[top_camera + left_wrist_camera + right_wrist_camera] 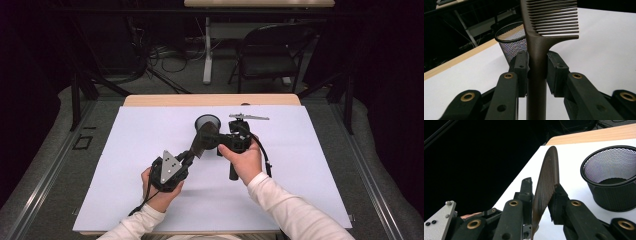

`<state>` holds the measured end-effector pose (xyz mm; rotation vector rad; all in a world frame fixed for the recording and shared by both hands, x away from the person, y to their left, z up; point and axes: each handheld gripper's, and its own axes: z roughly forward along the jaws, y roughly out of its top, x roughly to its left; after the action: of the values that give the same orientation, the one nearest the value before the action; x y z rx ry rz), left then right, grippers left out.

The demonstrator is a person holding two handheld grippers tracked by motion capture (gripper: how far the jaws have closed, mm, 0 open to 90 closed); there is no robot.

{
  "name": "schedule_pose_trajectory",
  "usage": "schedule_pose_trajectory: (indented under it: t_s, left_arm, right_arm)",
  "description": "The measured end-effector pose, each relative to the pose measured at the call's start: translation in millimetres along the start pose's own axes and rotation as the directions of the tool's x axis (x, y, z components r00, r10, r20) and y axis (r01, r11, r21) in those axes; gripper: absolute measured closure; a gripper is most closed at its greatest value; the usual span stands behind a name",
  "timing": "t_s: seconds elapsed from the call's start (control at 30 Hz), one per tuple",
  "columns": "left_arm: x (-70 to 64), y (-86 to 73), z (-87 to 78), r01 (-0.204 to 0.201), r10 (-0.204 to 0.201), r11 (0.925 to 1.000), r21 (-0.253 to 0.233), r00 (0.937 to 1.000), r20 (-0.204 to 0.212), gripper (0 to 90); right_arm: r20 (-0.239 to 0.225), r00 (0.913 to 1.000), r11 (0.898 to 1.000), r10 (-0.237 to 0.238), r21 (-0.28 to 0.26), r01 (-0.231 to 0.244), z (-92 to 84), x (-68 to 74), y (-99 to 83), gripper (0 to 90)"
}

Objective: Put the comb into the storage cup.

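Left gripper: jaws clamped on the handle of a dark brown comb. In the left gripper view both pads press flat on the handle just below the toothed head, and the handle runs down between the jaws and out of frame at the bottom. Teeth point to the right in that view.

Right gripper: jaws sit on either side of the comb's toothed head, seen edge-on. The right-hand pad touches the comb; the left-hand pad stands just beside it, and I cannot tell whether it makes contact. No earlier picture to compare.

High view: comb is held up off the table, spanning between the left gripper and the right gripper, near the table's middle. The left hand grips its tool at lower left, grey three-cornered plate on top. The right hand grips its tool just right of centre, white sleeve trailing to the bottom edge.

Black mesh pen cup stands upright on the white table surface just behind the grippers. It appears beyond the comb in the left gripper view and to the right of the comb in the right gripper view.

A silver metal clip lies flat on the table to the right of the cup, apart from it.
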<state>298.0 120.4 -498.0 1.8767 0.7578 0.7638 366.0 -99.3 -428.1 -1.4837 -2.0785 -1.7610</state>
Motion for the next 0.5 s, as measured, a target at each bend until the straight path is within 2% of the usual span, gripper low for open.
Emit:
schedule_pose_trajectory:
  t_s: [0.5]
  left_arm:
    - [-1.0,0.0,-0.1,-0.005,0.005,1.0000,0.002,1.0000,0.002,72.3]
  right_arm:
    - [0.009,0.9995,1.000,0.031,0.004,-0.031,1.3,-3.4,0.6,80.7]
